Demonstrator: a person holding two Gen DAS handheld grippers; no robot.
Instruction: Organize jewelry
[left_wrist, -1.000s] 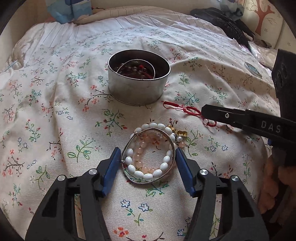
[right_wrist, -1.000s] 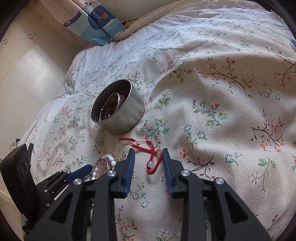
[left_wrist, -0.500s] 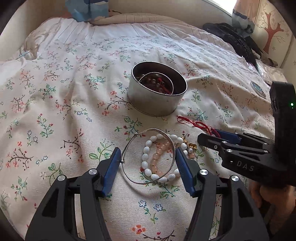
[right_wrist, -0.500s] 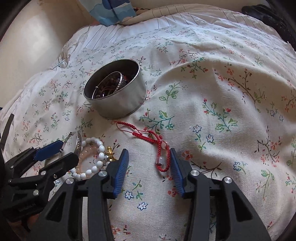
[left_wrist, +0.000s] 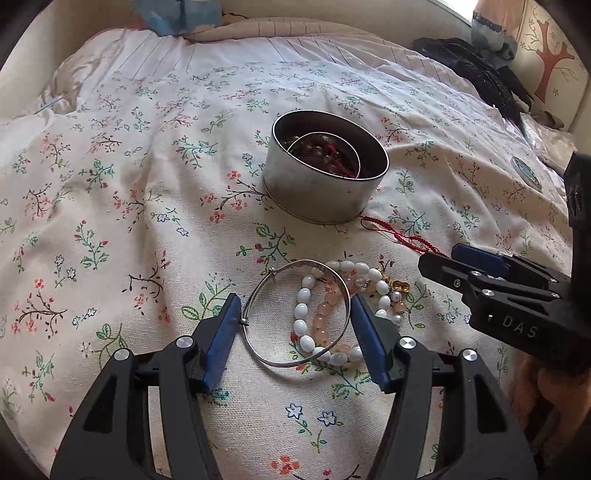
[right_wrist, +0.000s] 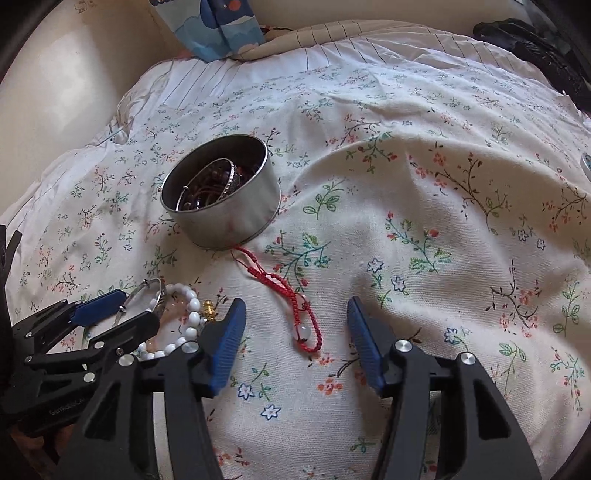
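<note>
Here, left gripper (left_wrist: 293, 319) spread wide around the silver bangle (left_wrist: 295, 314), right gripper (right_wrist: 295, 325) spread around the red cord bracelet (right_wrist: 291, 299), tin (right_wrist: 221, 195) at eleven o'clock.

Materials/finish: mostly matt cloth, bare metal, glossy beads.

Bedspread (left_wrist: 110, 221): woven cotton-like cloth, matt, coarse weave, printed floral. Tin (left_wrist: 325, 184) at 12 o'clock in left wrist view: bare metal, brushed dull-satin wall, shinier rim. Silver bangle (left_wrist: 295, 314): polished metal, thin, reflective. White bead bracelet (left_wrist: 306, 317): glossy, smooth, opaque; pink bead bracelet (left_wrist: 325, 321) smooth, translucent, softer sheen. Gold charm (left_wrist: 400, 286) at 3 o'clock of the bangle: shiny metal look. Red cord bracelet (right_wrist: 291, 295): braided thread, matt, one glassy bead. Left hand-held gripper (left_wrist: 295, 332) and right hand-held gripper (right_wrist: 295, 334): matt black plastic, ribbed blue pads, bright metal screw heads.
</note>
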